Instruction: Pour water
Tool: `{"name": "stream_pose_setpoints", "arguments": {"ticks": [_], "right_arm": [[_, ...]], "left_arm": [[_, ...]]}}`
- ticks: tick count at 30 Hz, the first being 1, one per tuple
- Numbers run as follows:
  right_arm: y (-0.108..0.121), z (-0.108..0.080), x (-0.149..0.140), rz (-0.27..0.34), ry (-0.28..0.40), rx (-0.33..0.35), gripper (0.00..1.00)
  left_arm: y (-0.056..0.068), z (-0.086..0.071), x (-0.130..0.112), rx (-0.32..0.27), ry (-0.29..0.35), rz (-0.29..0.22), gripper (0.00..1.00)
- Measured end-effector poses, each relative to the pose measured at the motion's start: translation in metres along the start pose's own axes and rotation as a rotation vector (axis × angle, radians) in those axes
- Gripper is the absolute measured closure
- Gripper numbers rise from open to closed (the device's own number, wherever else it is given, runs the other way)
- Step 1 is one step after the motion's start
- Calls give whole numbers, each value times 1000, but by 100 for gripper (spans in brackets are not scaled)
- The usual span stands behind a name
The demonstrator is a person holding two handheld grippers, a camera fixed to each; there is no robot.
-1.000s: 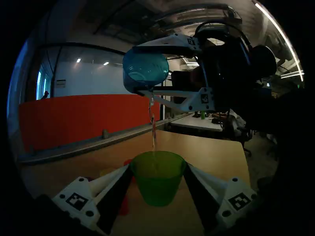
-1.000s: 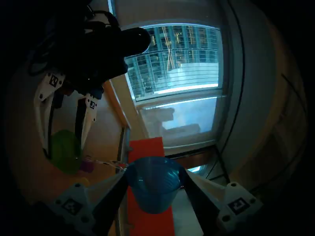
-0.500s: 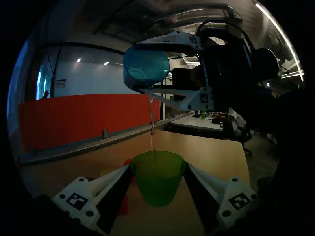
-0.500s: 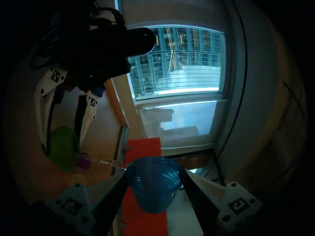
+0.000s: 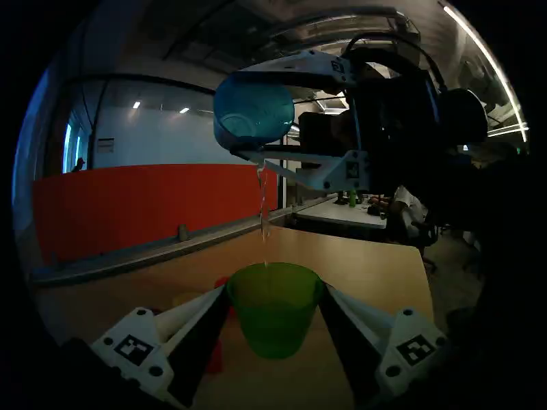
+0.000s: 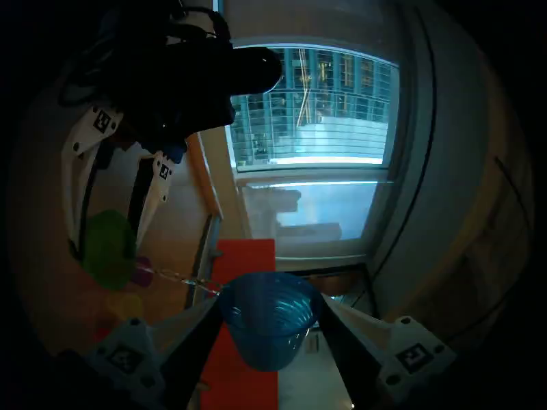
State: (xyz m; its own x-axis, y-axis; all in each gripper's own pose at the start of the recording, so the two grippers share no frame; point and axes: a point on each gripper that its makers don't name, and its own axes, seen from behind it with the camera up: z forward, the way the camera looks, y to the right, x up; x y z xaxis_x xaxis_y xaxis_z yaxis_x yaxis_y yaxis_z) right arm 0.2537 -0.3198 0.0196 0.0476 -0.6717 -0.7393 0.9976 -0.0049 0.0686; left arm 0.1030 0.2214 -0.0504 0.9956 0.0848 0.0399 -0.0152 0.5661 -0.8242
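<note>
Since the preceding frames the blue cup (image 5: 253,113) has tipped a little further, and the water stream (image 5: 262,205) leaving its lip has thinned to a narrow, broken thread. In the right gripper view, the window (image 6: 314,116) and the green cup (image 6: 106,249) now sit slightly higher.

Left gripper view: the left gripper (image 5: 273,290) has its two fingers closed against opposite sides of the green cup, holding it upright above the wooden table (image 5: 369,273). The right gripper (image 5: 241,116) is above it. One finger lies over the blue cup and one under it, both pressing on it, so the cup lies nearly on its side with its mouth facing the camera. The stream falls from the lower lip straight into the green cup's mouth. An orange partition (image 5: 137,198) runs along the table's far edge. A red object (image 5: 217,355) and a yellow one (image 5: 184,298) lie beside the left finger, too dim to identify.

Right gripper view: the blue cup sits clamped between the near fingers. The stream runs from its rim toward the green cup, past a small purple object (image 6: 142,271) on the table.
</note>
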Motion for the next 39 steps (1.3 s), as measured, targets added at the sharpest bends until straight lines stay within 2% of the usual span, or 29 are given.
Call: {"name": "stream_pose_setpoints", "arguments": {"ticks": [30,39], "right_arm": [[3,-1,18,-154,13,-16,8],[3,-1,21,-170,15,-21,8]], "left_arm": [[0,1,2,-1,4,-4,12],[-1,1,3,0,3,-5,12]]}}
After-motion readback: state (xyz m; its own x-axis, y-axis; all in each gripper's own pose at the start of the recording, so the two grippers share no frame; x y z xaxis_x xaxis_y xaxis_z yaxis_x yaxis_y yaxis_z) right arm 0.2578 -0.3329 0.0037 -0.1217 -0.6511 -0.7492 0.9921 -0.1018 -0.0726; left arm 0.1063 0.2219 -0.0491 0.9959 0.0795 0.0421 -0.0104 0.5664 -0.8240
